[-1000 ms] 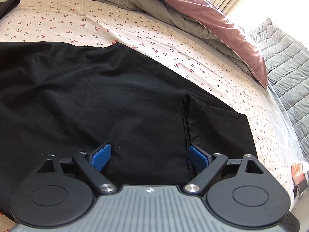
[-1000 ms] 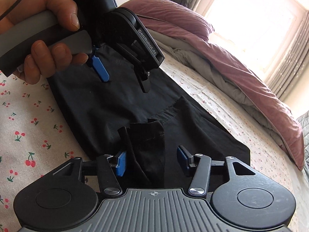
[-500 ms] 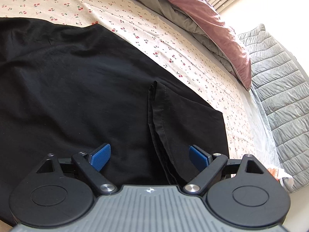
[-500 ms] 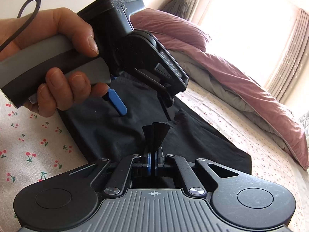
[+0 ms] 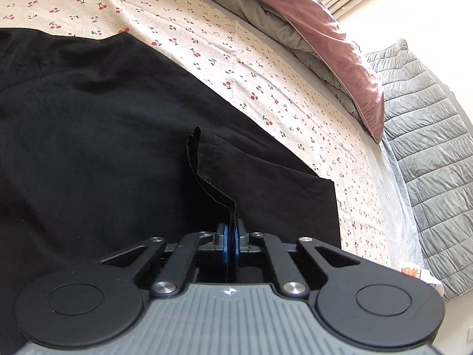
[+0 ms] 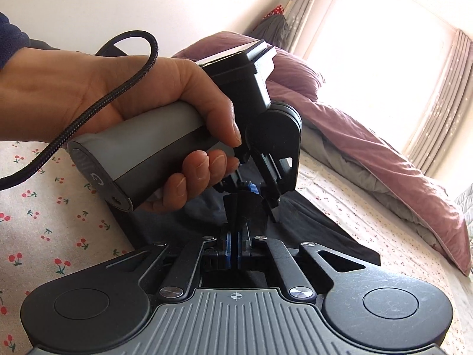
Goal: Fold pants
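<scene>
Black pants (image 5: 103, 148) lie spread on a cherry-print bed sheet (image 5: 236, 47). My left gripper (image 5: 230, 238) is shut on a raised hem edge of the pants (image 5: 207, 162), which stands up as a fold from the jaws. My right gripper (image 6: 234, 247) is shut on another bunched edge of the pants (image 6: 245, 210). In the right wrist view the left gripper (image 6: 251, 188) is held by a hand (image 6: 147, 103) just ahead of my right gripper, close above the same dark cloth (image 6: 319, 222).
A mauve and grey duvet (image 5: 310, 29) is heaped along the far side of the bed. A grey quilted cover (image 5: 428, 148) lies at the right. A bright window with curtains (image 6: 384, 44) is behind. A black cable (image 6: 88, 118) trails from the left gripper's handle.
Both grippers went from open to shut on pants edges, right first, then left. The left gripper moved in close to the right one and the cloth edge lifted.
</scene>
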Demonstrator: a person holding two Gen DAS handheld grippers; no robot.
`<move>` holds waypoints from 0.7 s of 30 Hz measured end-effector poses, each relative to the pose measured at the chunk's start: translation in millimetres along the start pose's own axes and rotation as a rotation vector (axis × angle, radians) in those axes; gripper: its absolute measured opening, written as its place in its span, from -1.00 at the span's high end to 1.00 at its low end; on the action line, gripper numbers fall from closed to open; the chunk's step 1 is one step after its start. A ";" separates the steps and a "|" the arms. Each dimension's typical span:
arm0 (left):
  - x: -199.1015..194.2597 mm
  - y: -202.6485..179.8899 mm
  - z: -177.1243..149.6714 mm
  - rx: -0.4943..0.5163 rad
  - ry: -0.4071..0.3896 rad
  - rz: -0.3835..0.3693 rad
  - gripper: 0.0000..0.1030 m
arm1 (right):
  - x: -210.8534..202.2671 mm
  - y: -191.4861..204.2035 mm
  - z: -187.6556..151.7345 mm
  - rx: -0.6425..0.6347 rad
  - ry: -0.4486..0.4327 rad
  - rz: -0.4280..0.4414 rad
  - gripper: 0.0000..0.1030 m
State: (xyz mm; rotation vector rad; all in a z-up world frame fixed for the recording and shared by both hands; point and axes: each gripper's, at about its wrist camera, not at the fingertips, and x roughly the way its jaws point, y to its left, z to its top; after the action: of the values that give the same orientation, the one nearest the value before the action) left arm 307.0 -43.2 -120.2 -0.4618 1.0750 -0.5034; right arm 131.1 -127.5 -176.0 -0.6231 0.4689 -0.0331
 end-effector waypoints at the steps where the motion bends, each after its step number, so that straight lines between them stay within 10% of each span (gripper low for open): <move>1: -1.0 -1.6 -0.3 0.012 -0.005 0.006 0.90 | 0.5 0.3 -0.7 0.000 0.001 -0.001 0.98; 14: -34.7 2.3 8.6 0.086 -0.109 0.053 0.92 | 8.8 2.5 1.4 0.022 -0.009 -0.005 0.95; 18: -42.6 16.0 11.1 0.076 -0.111 0.090 0.92 | 18.6 6.8 -4.2 -0.013 0.031 -0.036 0.23; 21: -51.5 27.1 14.8 0.065 -0.126 0.104 0.92 | 28.1 7.8 -9.9 -0.021 0.073 -0.040 0.22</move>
State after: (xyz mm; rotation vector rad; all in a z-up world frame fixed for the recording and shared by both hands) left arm 305.0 10.7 -93.7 -0.3736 0.9540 -0.4104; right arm 151.1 -131.3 -199.1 -0.6531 0.5278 -0.0896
